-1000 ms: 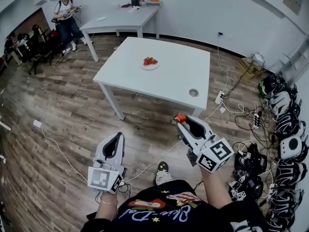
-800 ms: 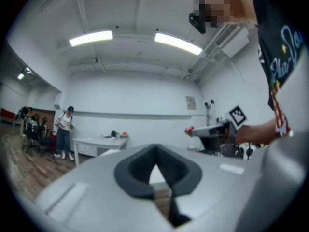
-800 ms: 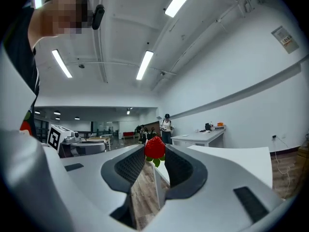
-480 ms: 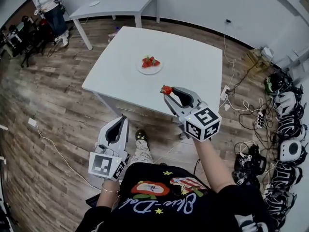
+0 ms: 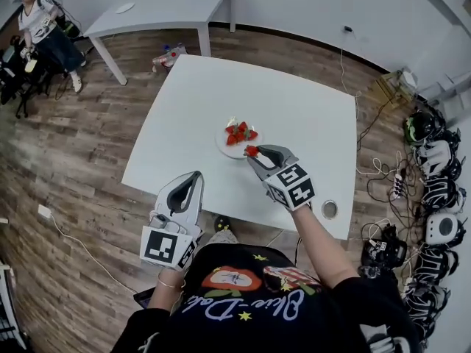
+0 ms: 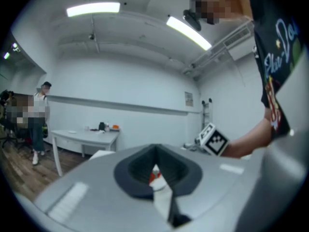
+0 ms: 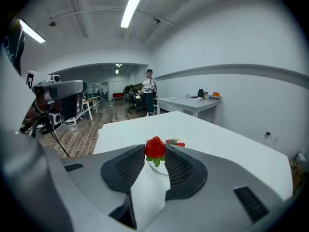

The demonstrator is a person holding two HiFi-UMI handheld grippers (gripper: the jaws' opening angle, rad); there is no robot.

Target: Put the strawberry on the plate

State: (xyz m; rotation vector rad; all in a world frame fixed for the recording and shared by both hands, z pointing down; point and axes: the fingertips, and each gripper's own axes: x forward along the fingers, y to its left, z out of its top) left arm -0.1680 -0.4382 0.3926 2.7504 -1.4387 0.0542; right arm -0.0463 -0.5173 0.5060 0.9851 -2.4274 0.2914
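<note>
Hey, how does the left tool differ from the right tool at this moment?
The right grey tool is shut on a red strawberry; the left grey tool is shut with nothing in it. The right tool reaches over the white table to the near rim of the white plate; the left tool hangs back by the table's near edge. Both share the same grey build and aim towards the plate.
</note>
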